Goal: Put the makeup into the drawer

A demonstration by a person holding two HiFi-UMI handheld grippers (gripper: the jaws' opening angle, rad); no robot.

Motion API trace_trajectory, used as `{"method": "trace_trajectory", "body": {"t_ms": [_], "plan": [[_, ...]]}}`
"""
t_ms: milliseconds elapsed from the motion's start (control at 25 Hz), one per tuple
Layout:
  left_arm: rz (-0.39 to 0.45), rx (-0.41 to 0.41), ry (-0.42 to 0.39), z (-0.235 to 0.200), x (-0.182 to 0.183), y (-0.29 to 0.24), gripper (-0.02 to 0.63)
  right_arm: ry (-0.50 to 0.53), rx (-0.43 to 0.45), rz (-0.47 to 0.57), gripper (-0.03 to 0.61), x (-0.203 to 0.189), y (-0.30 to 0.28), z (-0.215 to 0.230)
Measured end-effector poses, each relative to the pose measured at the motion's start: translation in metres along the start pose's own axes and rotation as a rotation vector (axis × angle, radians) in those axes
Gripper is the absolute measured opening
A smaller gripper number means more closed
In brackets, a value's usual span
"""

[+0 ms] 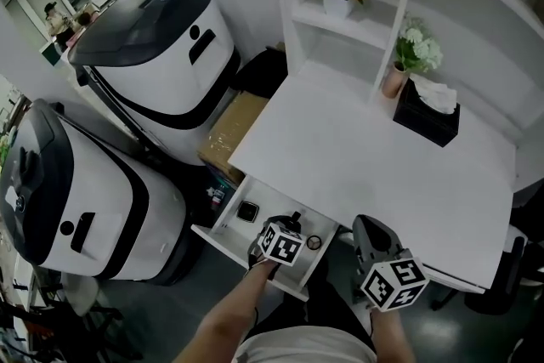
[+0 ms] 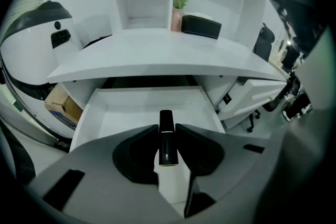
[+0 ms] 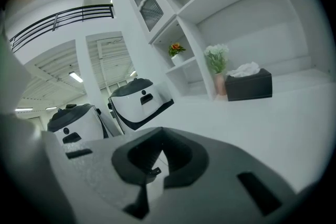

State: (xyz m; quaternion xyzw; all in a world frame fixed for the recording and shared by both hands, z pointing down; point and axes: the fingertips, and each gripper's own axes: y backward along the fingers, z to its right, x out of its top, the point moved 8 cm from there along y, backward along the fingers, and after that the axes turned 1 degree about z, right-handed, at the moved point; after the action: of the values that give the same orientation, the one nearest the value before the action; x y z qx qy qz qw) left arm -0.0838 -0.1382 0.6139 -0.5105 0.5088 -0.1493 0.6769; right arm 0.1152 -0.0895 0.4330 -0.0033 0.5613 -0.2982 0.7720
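Your left gripper (image 2: 167, 128) has its jaws closed on a black lipstick (image 2: 166, 145), held upright just above the open drawer (image 2: 131, 110), so the carry looks almost done. What's left is to lower it in and let go. A small dark square case (image 1: 247, 211) and a little round thing (image 1: 314, 242) already lie in the drawer. Your right gripper (image 3: 161, 152) is closed and empty beside the desk (image 1: 365, 157)

I logged: white counter (image 1: 365, 166), white wall shelving (image 1: 340, 21), grey floor (image 1: 170, 310), two white-and-black machines (image 1: 161, 47), one cardboard box (image 1: 236, 127).
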Motion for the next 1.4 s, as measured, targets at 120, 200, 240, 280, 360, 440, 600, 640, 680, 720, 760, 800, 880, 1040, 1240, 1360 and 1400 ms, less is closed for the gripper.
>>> {"method": "trace_trajectory", "body": {"t_ms": [120, 200, 240, 280, 360, 440, 600, 640, 680, 720, 760, 800, 880, 1040, 1240, 1360, 1400], "plan": [[-0.042, -0.005, -0.030, 0.002, -0.003, -0.014, 0.101, -0.007, -0.016, -0.005, 0.002, -0.001, 0.002, 0.007], [-0.068, -0.003, -0.033, 0.002, -0.006, -0.024, 0.101, -0.011, -0.022, -0.008, 0.002, -0.002, 0.002, 0.010], [-0.081, -0.002, -0.032, 0.002, -0.007, -0.029, 0.101, -0.014, -0.025, -0.009, 0.003, -0.002, 0.002, 0.011], [-0.092, -0.001, -0.031, 0.003, -0.009, -0.033, 0.101, -0.016, -0.027, -0.010, 0.002, -0.002, 0.002, 0.012], [-0.110, 0.000, -0.027, 0.003, -0.011, -0.042, 0.101, -0.019, -0.030, -0.014, 0.002, -0.003, 0.003, 0.014], [-0.125, -0.002, -0.014, 0.003, -0.013, -0.049, 0.101, -0.023, -0.032, -0.020, 0.002, -0.005, 0.003, 0.017], [-0.155, -0.003, 0.006, 0.004, -0.015, -0.062, 0.101, -0.031, -0.035, -0.035, 0.002, -0.009, 0.002, 0.023], [-0.166, -0.004, 0.006, 0.004, -0.016, -0.066, 0.101, -0.034, -0.037, -0.039, 0.002, -0.009, 0.001, 0.024], [-0.177, -0.005, 0.006, 0.004, -0.018, -0.069, 0.101, -0.037, -0.038, -0.042, 0.002, -0.010, 0.001, 0.026], [-0.186, -0.006, 0.008, 0.004, -0.019, -0.072, 0.101, -0.040, -0.039, -0.045, 0.003, -0.011, 0.001, 0.026], [-0.193, -0.008, 0.010, 0.004, -0.021, -0.075, 0.101, -0.042, -0.039, -0.048, 0.002, -0.011, 0.001, 0.027], [-0.198, -0.009, 0.013, 0.003, -0.022, -0.077, 0.101, -0.045, -0.039, -0.051, 0.002, -0.012, 0.001, 0.028], [-0.206, -0.012, 0.022, 0.003, -0.025, -0.083, 0.101, -0.049, -0.040, -0.057, 0.003, -0.013, 0.000, 0.030], [-0.228, -0.015, 0.045, 0.003, -0.029, -0.091, 0.101, -0.056, -0.044, -0.069, 0.002, -0.015, -0.001, 0.035], [-0.251, -0.014, 0.034, 0.004, -0.034, -0.098, 0.101, -0.061, -0.042, -0.084, 0.002, -0.018, -0.004, 0.038], [-0.261, -0.009, 0.017, 0.003, -0.036, -0.101, 0.101, -0.064, -0.039, -0.086, 0.003, -0.019, -0.006, 0.037], [-0.266, -0.008, 0.018, 0.003, -0.037, -0.101, 0.101, -0.065, -0.038, -0.088, 0.002, -0.020, -0.006, 0.037]]}}
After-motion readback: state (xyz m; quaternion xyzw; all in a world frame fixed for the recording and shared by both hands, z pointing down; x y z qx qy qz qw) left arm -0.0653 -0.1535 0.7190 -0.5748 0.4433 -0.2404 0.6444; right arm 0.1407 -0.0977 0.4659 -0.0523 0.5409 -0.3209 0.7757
